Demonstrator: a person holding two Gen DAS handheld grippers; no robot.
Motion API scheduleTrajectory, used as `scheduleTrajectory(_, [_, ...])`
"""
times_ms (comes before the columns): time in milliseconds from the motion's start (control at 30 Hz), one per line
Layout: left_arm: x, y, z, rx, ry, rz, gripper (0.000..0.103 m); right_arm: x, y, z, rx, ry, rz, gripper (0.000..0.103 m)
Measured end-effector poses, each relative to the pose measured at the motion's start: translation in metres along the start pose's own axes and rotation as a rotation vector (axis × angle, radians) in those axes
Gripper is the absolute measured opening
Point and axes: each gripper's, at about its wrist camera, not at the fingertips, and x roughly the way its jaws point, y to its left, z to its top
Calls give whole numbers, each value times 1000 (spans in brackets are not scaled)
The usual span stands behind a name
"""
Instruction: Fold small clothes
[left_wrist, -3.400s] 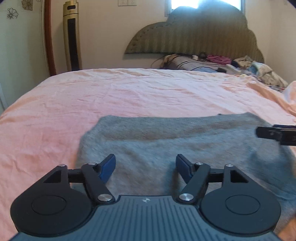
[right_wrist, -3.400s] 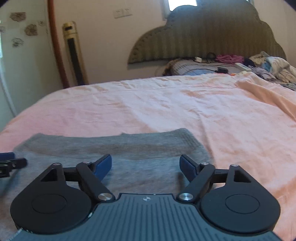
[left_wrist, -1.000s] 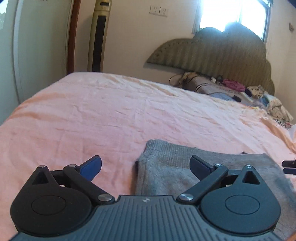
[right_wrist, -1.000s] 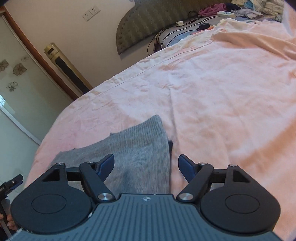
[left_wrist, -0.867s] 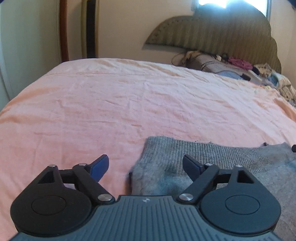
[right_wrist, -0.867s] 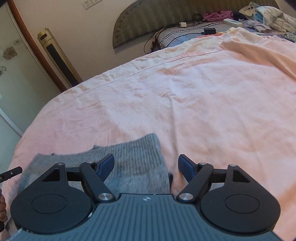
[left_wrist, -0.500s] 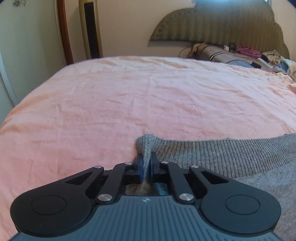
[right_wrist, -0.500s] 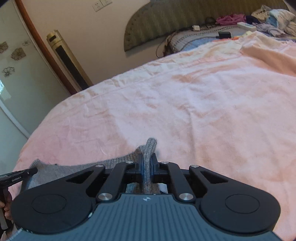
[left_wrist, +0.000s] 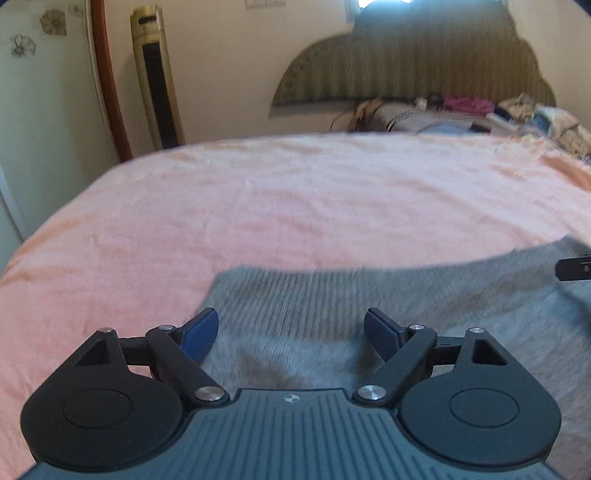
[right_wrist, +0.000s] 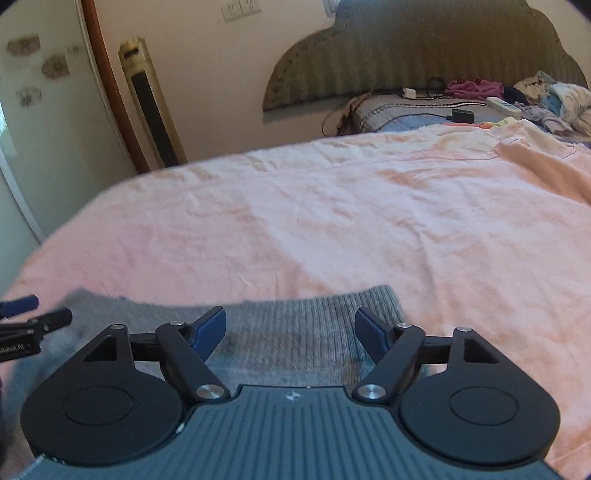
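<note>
Both the left gripper (left_wrist: 290, 332) and right gripper (right_wrist: 290, 328) are hovering with jaws spread wide, gripping nothing, over the grey knit garment (left_wrist: 369, 295) (ribbed edge outward) lying on the pink bedsheet (left_wrist: 295, 206)

grey rib-knit garment (left_wrist: 369, 295): grey, ribbed band | pink bed sheet (left_wrist: 258, 206): plain pale pink | padded scalloped headboard (right_wrist: 424, 51): olive, vertical stripes | left gripper (left_wrist: 290, 334), right gripper (right_wrist: 290, 330): black, blue pads

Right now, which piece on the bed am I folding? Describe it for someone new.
Start at the wide pink bedsheet covering the bed. Near its front edge lies a grey knit garment, spread flat. It alone is grey and ribbed; the other clothes sit heaped by the headboard.
</note>
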Motion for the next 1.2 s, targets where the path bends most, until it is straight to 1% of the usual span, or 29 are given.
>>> scheduleTrajectory(33, [2, 11, -7, -49, -27, -37, 88, 1, 0, -11, -54, -51, -22, 83])
scheduleTrajectory(67, [4, 19, -6, -77, -14, -63, 88, 1, -2, -15, -68, -60, -28, 86])
scheduleTrajectory(133, [3, 23, -9, -73, -23, -55, 88, -1, -12, -16, -7, -77, 1, 86])
scheduleTrajectory(200, [5, 18, -9, -59, -23, -38, 89, 1, -14, -13, -1, -73, 4, 89])
scheduleTrajectory(267, [4, 14, -9, -53, -28, -24, 90, 2, -7, -13, -36, -63, -21, 91])
scheduleTrajectory(300, [3, 14, -9, -53, -30, -22, 90, -1, -3, -14, -43, -67, -41, 90])
scheduleTrajectory(367, [3, 15, -11, -58, -31, -27, 90, -16, 3, -18, -23, -93, -82, 88])
scheduleTrajectory(400, [2, 16, -10, -59, -32, -27, 90, -26, 7, -21, -21, -112, -78, 89])
scheduleTrajectory(433, [2, 15, -10, -57, -33, -26, 90, -33, 10, -25, -33, -118, -63, 91])
scheduleTrajectory(467, [2, 15, -10, -55, -34, -22, 90, -37, 15, -31, -65, -105, -59, 96])
scheduleTrajectory(533, [2, 14, -10, -53, -36, -20, 90, -34, 18, -46, -141, -62, -101, 100])
scheduleTrajectory(567, [2, 15, -11, -54, -36, -21, 90, -35, 11, -54, -130, -92, -72, 103])
scheduleTrajectory(600, [2, 15, -11, -56, -36, -23, 90, -36, -1, -51, -68, -88, -37, 103])
scheduleTrajectory(633, [2, 15, -10, -56, -36, -22, 90, -35, -8, -50, -28, -90, -41, 103])
scheduleTrajectory(667, [2, 14, -10, -53, -36, -18, 90, -34, -8, -49, -26, -88, -41, 103])
scheduleTrajectory(733, [-1, 12, -10, -47, -30, 3, 90, -32, 0, -51, -65, -81, -68, 103])
scheduleTrajectory(800, [-14, 8, -9, -56, -10, 32, 89, -33, 0, -52, -61, -84, -68, 103])
scheduleTrajectory(833, [-25, 8, -10, -76, -10, 12, 90, -35, 0, -53, -55, -88, -66, 103])
scheduleTrajectory(900, [-49, 8, -18, -105, -25, -98, 90, -36, 0, -54, -54, -92, -70, 103])
scheduleTrajectory(967, [-62, 7, -30, -100, -19, -147, 90, -36, 0, -54, -52, -93, -69, 103])
scheduleTrajectory(1033, [-56, 8, -47, -69, 15, -148, 93, -35, -1, -53, -52, -92, -70, 103])
scheduleTrajectory(1067, [-55, 12, -59, -50, -45, -148, 97, -35, -2, -52, -51, -91, -67, 103])
scheduleTrajectory(1100, [-56, 17, -64, -49, -62, -166, 98, -36, -3, -51, -47, -91, -63, 103])
scheduleTrajectory(1133, [-57, 23, -63, -73, -58, -172, 99, -37, -4, -50, -46, -89, -68, 103])
scheduleTrajectory(1167, [-57, 24, -62, -64, -51, -148, 99, -39, -1, -49, -51, -89, -100, 102])
scheduleTrajectory(1200, [-58, 24, -64, -42, -57, -144, 99, -44, 4, -48, -49, -91, -155, 103])
